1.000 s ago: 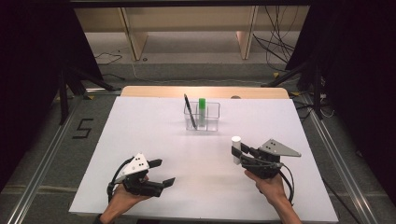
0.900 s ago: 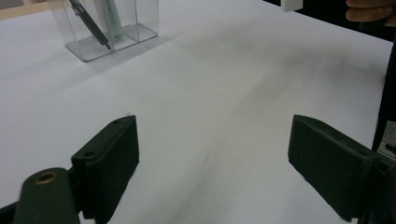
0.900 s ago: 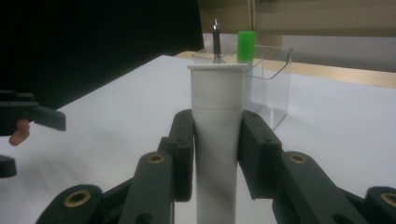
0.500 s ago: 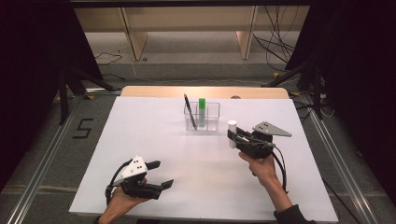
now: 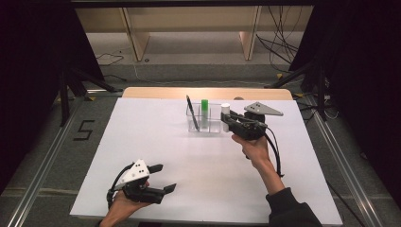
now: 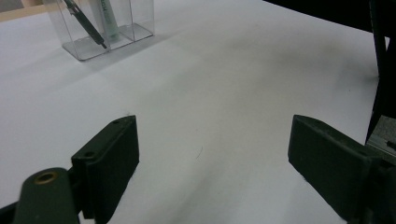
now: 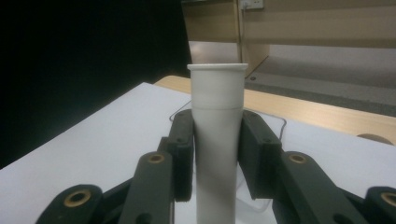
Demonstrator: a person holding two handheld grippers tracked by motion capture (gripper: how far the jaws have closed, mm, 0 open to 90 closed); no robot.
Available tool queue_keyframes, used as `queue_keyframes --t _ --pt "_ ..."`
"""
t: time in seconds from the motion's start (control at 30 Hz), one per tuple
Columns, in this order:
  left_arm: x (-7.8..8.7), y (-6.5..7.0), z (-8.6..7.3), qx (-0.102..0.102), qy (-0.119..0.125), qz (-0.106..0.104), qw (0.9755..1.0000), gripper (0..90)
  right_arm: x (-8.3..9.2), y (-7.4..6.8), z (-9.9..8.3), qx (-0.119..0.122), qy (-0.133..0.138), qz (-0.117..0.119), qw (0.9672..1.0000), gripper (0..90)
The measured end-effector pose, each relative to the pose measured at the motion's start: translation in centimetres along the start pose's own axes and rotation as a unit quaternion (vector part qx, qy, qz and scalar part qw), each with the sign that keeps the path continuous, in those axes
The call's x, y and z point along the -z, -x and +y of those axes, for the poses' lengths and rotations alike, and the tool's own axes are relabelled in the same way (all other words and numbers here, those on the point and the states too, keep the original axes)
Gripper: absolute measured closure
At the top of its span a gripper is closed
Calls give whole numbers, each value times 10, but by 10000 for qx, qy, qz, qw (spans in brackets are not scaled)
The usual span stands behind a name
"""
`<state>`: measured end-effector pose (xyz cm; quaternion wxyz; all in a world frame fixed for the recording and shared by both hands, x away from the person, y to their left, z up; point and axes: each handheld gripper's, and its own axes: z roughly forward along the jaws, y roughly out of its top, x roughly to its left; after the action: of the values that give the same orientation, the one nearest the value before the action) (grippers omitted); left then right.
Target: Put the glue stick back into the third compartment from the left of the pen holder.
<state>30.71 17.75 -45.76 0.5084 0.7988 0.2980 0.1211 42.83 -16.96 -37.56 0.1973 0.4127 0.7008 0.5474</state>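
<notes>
My right gripper (image 5: 227,121) clamps the upright white tube (image 5: 225,109) just at three o'clock of the clear holder (image 5: 215,126), which already has a pen and green tube; dropping it in remains, left gripper (image 5: 163,178) open

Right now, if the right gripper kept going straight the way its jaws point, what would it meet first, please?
Most likely the clear organizer. The right gripper, shut on the upright white tube, points left at the organizer's right end in the high view; whether it is level with it or higher is unclear.
</notes>
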Motion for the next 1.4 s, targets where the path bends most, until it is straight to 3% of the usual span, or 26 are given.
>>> queue_keyframes --t 0.6,1.4 --pt "0 0 0 7 48 -18 10000 158 -43 11 28 -34 -249 -355 9991 686" --pt "-2 2 0 -48 38 -50 10000 158 -83 21 30 -100 -489 -744 9960 686"
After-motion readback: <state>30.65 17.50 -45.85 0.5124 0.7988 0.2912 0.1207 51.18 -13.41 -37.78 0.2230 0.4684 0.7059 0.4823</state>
